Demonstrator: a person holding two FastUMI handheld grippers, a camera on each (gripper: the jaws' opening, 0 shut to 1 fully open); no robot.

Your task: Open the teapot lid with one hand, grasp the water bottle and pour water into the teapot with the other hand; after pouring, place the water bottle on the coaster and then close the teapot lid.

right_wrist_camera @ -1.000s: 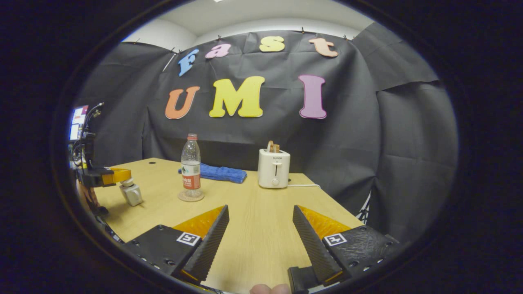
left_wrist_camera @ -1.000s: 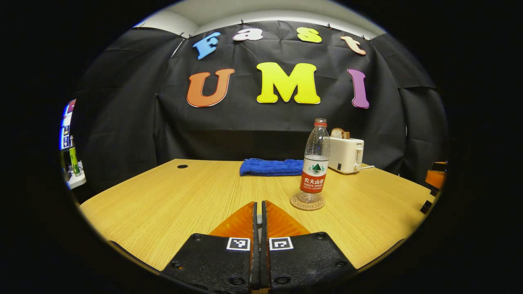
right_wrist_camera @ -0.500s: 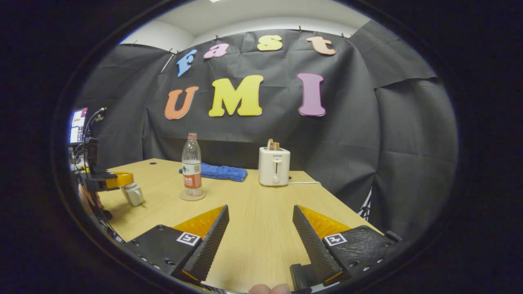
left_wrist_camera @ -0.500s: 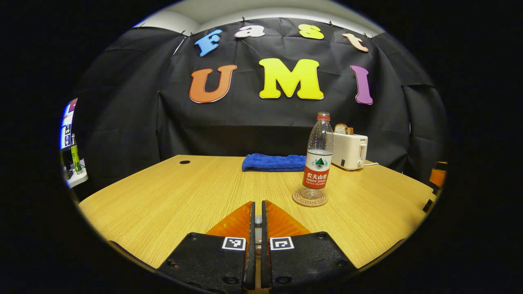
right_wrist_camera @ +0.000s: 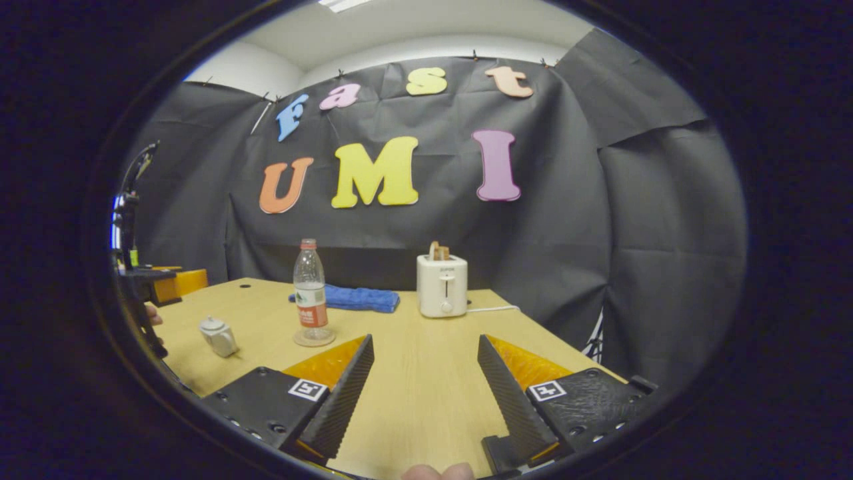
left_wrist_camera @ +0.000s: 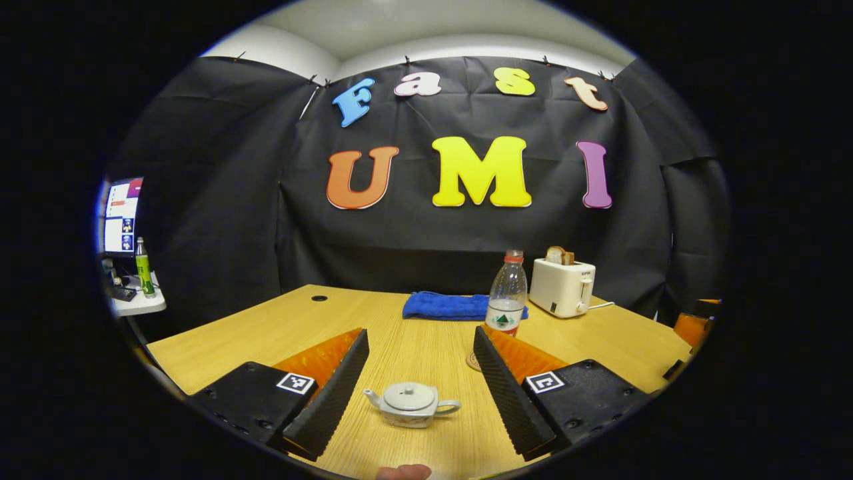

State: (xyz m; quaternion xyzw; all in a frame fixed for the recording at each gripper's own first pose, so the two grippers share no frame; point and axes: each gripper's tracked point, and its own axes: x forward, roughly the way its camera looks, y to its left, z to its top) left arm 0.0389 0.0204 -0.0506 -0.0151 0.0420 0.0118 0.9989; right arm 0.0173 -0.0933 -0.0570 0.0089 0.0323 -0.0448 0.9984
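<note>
Two claws, both spread wide and holding nothing. My left claw (left_wrist_camera: 421, 383) hangs over the near part of the desk (left_wrist_camera: 253, 330) with the small teapot (left_wrist_camera: 412, 404) on the wood between its fingers, untouched, lid (left_wrist_camera: 408, 396) seated on top. My right claw (right_wrist_camera: 425, 393) hovers over bare desk further right, well apart from everything.

Judging by how things lie, the task looks nearly finished: the water bottle (left_wrist_camera: 506, 300) stands upright on the coaster (right_wrist_camera: 314, 338), part full, and the teapot is closed. I cannot tell from here whether any water is in the pot. If it is, nothing is left but to back away.

Around it: a blue towel (left_wrist_camera: 448, 305) folded at the far edge, and a white toaster (left_wrist_camera: 561, 287) with bread in its slot to the right of the bottle, cord trailing. Neither crowds the teapot. The bottle is the nearest thing, just past my left claw's right finger, so a careless swing there could tip it.
</note>
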